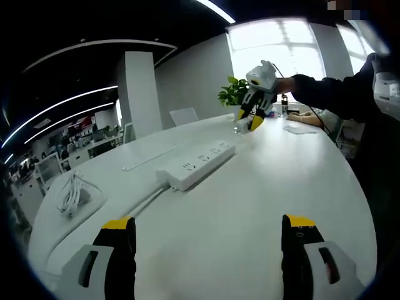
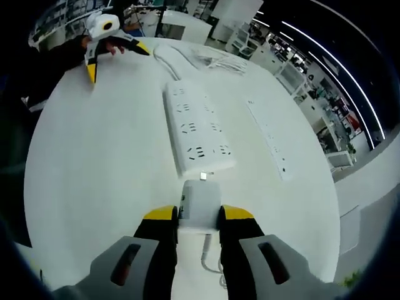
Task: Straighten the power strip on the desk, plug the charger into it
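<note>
White power strip (image 2: 199,130) lying flat near the middle of the round white desk (image 2: 94,162), three rows of sockets facing up, cord (image 2: 167,59) running off its far end. Right gripper (image 2: 199,214) pinching a white charger (image 2: 200,203), jaws pressed against its two sides, metal prongs (image 2: 203,177) pointing at the near end of the strip and just short of it; charger cable (image 2: 206,253) trailing down between the jaws. In the left gripper view, same strip (image 1: 197,164) seen obliquely, well apart from the left gripper (image 1: 209,231), whose jaws stand spread wide over bare desk with nothing between them. Right gripper (image 1: 255,112) seen there beyond the strip's far end, carrying the charger low over the surface. Coiled white cable (image 1: 72,194) resting at the desk edge, apart from the strip; a second, flatter strip-like bar (image 2: 269,139) lying beside the main one; potted plant (image 1: 233,92) at the far rim. Step in hand, judged: bringing the charger to a socket. To do well: tip the charger so the prongs point down into the socket face rather than along the desk; line the prongs up with one slot pair in the nearest row before pressing; press straight, without rocking. Advisable to set the open left gripper on the strip body first, to stop it sliding or skewing under the push. Risk, as judged: prongs catching the strip's end edge and shoving it out of line.
</note>
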The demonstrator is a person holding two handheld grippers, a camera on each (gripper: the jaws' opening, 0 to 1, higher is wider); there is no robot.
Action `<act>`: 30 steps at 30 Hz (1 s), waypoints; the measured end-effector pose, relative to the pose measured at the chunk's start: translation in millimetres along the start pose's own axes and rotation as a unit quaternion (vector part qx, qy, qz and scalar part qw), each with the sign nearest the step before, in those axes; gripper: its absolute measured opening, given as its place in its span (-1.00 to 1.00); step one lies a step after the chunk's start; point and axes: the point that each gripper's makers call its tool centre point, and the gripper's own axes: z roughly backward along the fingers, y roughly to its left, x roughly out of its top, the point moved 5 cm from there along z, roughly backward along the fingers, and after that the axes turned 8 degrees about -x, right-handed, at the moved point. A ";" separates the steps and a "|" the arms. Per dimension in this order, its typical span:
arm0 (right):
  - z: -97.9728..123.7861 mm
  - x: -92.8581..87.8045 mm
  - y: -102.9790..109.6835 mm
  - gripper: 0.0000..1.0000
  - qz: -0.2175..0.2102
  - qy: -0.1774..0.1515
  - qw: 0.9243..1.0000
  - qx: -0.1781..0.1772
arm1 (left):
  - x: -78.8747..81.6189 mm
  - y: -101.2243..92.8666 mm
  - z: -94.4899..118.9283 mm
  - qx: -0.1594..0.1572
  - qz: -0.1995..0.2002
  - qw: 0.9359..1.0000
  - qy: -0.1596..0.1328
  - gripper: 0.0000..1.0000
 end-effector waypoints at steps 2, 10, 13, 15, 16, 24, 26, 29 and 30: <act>-2.3 0.9 1.4 -0.51 0.006 0.004 1.000 0.002 | -0.4 0.3 0.5 0.001 0.000 1.000 0.000 0.99; -5.6 7.5 2.7 -0.51 0.024 0.009 1.000 0.005 | -3.2 1.8 -1.5 0.001 0.003 1.000 -0.001 0.99; -6.3 9.5 3.3 -0.51 0.028 0.011 1.000 0.007 | -3.8 2.8 -1.9 0.001 0.003 1.000 -0.001 0.99; -6.1 11.6 2.0 -0.51 0.031 0.010 0.999 0.006 | -4.1 3.7 -1.7 0.001 0.004 1.000 -0.002 0.99; -5.7 12.7 1.4 -0.51 0.033 0.010 0.999 0.005 | -4.1 4.0 -1.5 0.001 0.003 1.000 -0.003 0.99; -9.0 18.3 1.3 -0.51 0.049 0.014 0.999 0.005 | -5.7 6.2 -0.8 0.003 0.006 1.000 -0.005 0.99; -10.5 19.5 0.5 -0.51 0.050 0.015 0.999 0.005 | -6.9 5.8 -1.2 0.002 0.006 1.000 -0.003 0.99; -13.5 20.8 0.9 -0.51 0.058 0.018 0.998 0.005 | -8.6 6.5 -1.5 0.002 0.007 1.000 -0.002 0.99; -14.2 21.1 0.6 -0.51 0.061 0.020 0.998 0.004 | -8.8 6.9 -1.5 0.002 0.007 1.000 -0.002 0.99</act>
